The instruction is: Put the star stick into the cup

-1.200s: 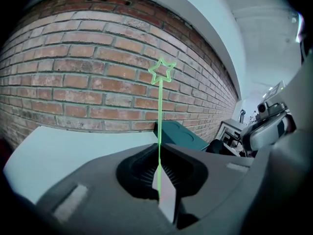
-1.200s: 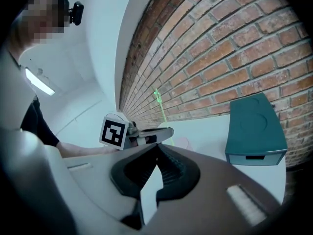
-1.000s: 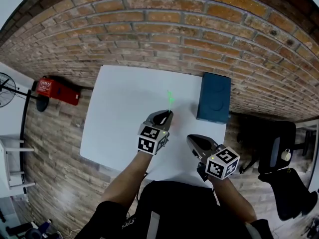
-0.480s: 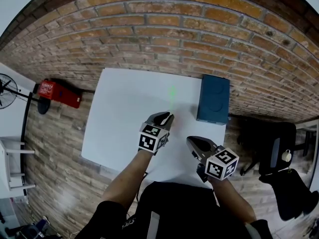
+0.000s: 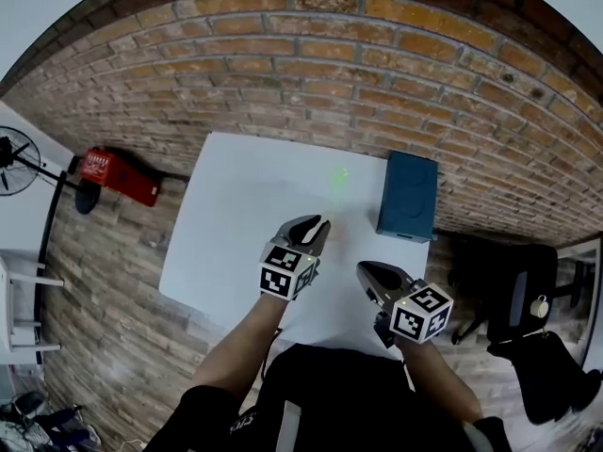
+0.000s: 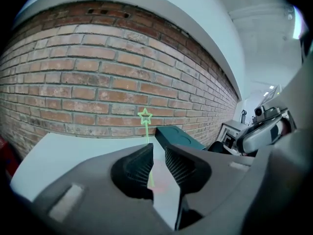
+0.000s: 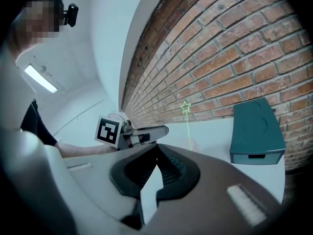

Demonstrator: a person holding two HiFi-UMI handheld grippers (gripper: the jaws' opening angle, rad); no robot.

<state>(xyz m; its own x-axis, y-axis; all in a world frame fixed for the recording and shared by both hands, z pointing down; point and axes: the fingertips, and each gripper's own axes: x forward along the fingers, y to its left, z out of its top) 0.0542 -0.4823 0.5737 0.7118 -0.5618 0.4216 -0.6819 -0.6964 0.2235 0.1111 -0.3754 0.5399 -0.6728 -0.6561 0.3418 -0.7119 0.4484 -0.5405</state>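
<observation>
1. Table: flat white top, rectangular, set against a brick wall of rough red-brown courses with pale joints.
2. Box: teal, smooth, rectangular, with a shallow round recess in its lid. It stands at the table's right edge, next to the wall.
3. Star stick: a thin, bright green, translucent rod topped with an outlined five-point star. It stands upright near the table's middle, left of the box and apart from it. In the head view only its star shows clearly.
4. Cup: clear with a pinkish tint, faint against the white top. The stick's lower end sits inside it. Its exact shape cannot be made out.
5. Left gripper: dark grey moulded body with ribbed black pads. The jaws stand a narrow gap apart and hold nothing. The stick and the cup show through the gap. In the right gripper view the left gripper's tips are near the stick but not touching it.
6. Right gripper: same build. The jaw tips meet, with nothing between them. It hangs over the table's near right part, well back from the cup.
7. Each gripper carries a white cube with black square markers.
</observation>
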